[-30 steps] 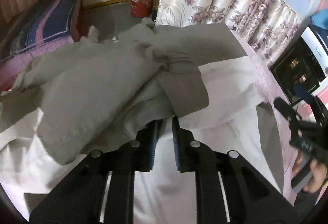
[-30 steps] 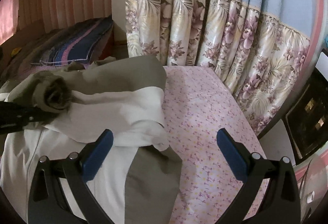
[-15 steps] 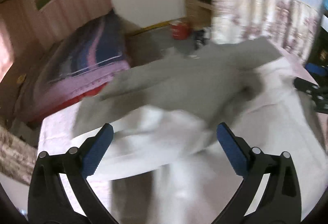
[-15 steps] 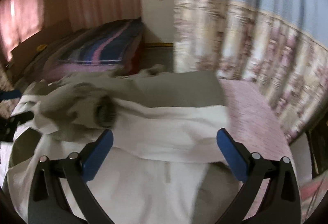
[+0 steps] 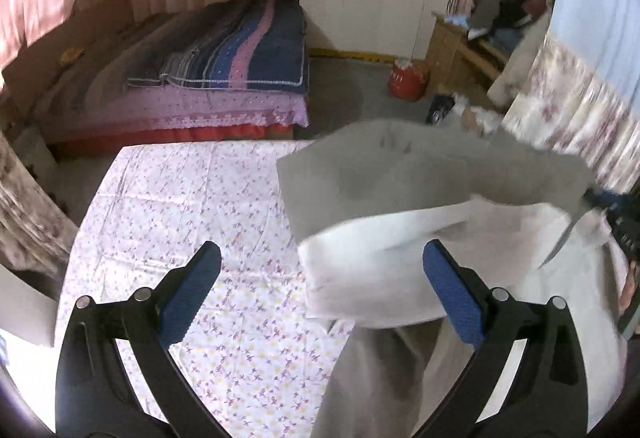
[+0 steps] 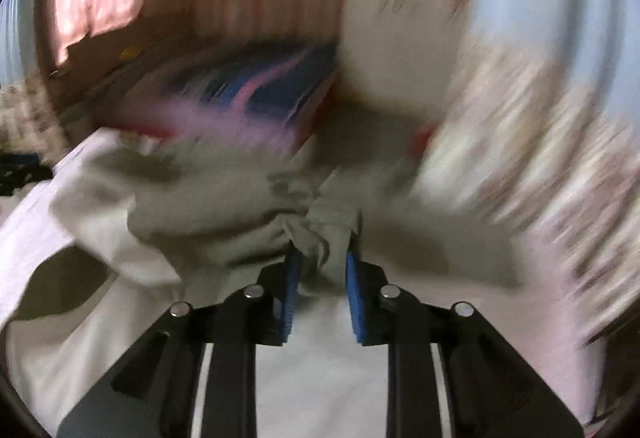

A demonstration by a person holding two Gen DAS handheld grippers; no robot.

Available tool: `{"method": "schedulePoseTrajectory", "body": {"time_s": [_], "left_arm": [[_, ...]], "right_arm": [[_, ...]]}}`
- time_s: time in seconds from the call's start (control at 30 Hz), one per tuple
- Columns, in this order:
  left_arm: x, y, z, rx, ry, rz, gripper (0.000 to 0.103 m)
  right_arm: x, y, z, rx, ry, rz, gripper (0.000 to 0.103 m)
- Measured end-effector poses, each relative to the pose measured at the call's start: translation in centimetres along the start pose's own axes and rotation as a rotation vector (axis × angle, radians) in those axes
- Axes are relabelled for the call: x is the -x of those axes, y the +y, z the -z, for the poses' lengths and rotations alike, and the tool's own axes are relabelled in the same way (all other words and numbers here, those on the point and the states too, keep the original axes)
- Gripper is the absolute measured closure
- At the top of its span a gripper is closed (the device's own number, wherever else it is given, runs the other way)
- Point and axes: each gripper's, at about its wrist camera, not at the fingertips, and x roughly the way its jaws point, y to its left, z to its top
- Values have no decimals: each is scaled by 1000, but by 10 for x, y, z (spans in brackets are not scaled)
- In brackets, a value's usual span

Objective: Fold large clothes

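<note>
The left gripper [image 5: 320, 288] stands with its jaws spread wide and nothing between them; its blue ribbed pads [image 5: 191, 292] sit on black angular arms fixed with round metal pins. Beneath and ahead of the left jaw lies the bedsheet [image 5: 192, 213], a thin, smooth pale cloth printed with small purple sprigs and showing faint crease lines. The garment [image 5: 424, 189], a large soft piece in grey-beige and white panels, lies ahead of and beneath the right jaw of that gripper; its grey part forms a broad flat flap, the white part a rounded fold over it, and a limp grey and white length trails back under the right jaw. The right gripper [image 6: 322, 270] has its jaws drawn close together on a bunched, puckered wad of the grey fabric [image 6: 320, 230], which sits pinched between the two blue pads; from that point the cloth fans out leftward in thick, heavy folds, with white cloth lying flat below the jaws; this view is heavily blurred, so finer texture cannot be told.
</note>
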Motion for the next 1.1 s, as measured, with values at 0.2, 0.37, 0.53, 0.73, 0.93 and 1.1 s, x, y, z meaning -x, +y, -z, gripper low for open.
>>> {"method": "schedulePoseTrajectory", "body": {"time_s": [0.2,0.37,0.53,0.73,0.93,1.1], "left_arm": [[-8,-12,-13,38,-9,76,3],[-54,-64,-18,-17,79,136,3],[-97,-97,-36,-13,187,172,5],[-120,-97,-34,14,262,201,69],[-106,-35,-23,-1,231,310,79],[-83,-25,-6,-85,166,211,48]], "right_arm": [[31,-91,31,34,-11,348,81],[14,-129,88,-74,143,264,81],[20,-126,84,-73,130,265,80],[25,-131,68,-120,78,212,80],[33,-108,63,-95,49,127,80],[7,-103,73,-86,113,145,80]]}}
